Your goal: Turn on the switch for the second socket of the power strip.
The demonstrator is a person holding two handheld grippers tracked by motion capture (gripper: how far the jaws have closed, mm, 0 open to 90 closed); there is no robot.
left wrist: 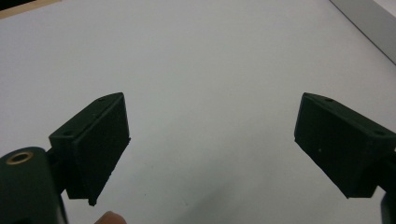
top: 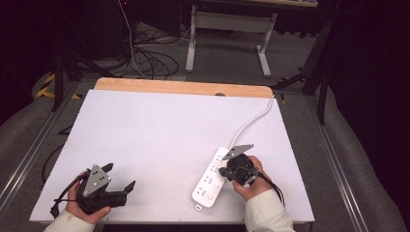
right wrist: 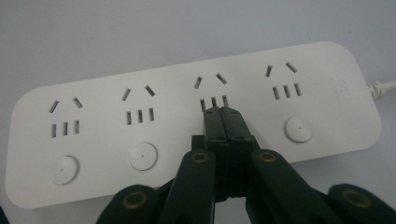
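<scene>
Because its jaws are pressed flat together with nothing between them, the right gripper (right wrist: 223, 112) works as a single blunt tip, set down on the power strip (right wrist: 187, 121) where the third switch button of the row would be, just below that outlet's slots; this looks like a press on the button, not a grasp. Round buttons (right wrist: 143, 156) of the neighbouring outlets lie uncovered on either side. That strip lies toward the near right corner of the white board (top: 145, 135), slanting away from the near edge, so the right hand (top: 251, 181) reaches it easily. Idle near the near left corner, the left gripper (left wrist: 212, 140) is released, jaws wide apart over bare board. Farther off, the strip's cord (top: 251, 122) runs toward the far right corner, slack enough not to drag.
</scene>
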